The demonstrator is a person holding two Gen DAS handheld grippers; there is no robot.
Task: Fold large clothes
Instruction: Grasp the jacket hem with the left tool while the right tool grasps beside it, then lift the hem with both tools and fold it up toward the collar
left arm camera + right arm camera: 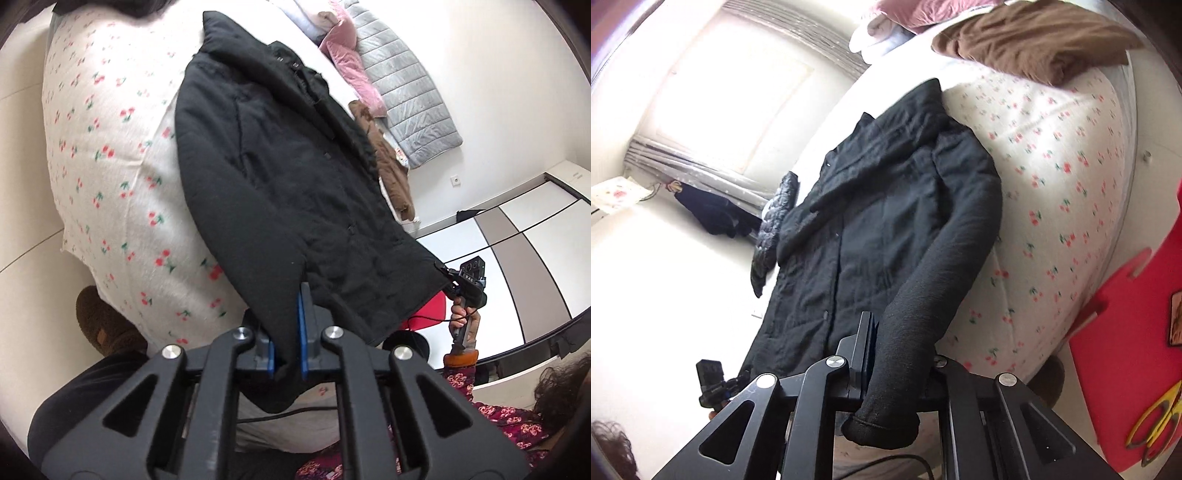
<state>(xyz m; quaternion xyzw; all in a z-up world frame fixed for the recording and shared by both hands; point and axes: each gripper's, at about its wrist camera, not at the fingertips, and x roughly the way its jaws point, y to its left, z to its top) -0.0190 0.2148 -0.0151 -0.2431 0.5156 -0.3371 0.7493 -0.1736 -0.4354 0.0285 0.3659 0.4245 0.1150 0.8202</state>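
While the left gripper [287, 341] clamps one hem corner of the black coat [280, 177], the right gripper [873, 345] pinches the opposite hem corner beside a hanging sleeve; beyond both, the coat stretches across the cherry-print bedspread [99, 147], collar farthest.

Coat [280, 177]: matt black cloth, thick, faintly fuzzy; sleeve looks knit-like.
Bedsheet [110, 147]: soft, brushed white cloth printed with cherries.
Left gripper [286, 354]: matt black plastic frame, shiny metal pivot pins, smooth blue pads.
Right gripper [882, 373]: same matt black plastic, shiny metal pins.
Grey quilt [406, 96]: stitched, slightly glossy fabric.
Pink garment [351, 66]: velvety sheen.
Brown garment [1034, 40]: matt, soft cloth.
Floor mat [1126, 369]: smooth red foam.
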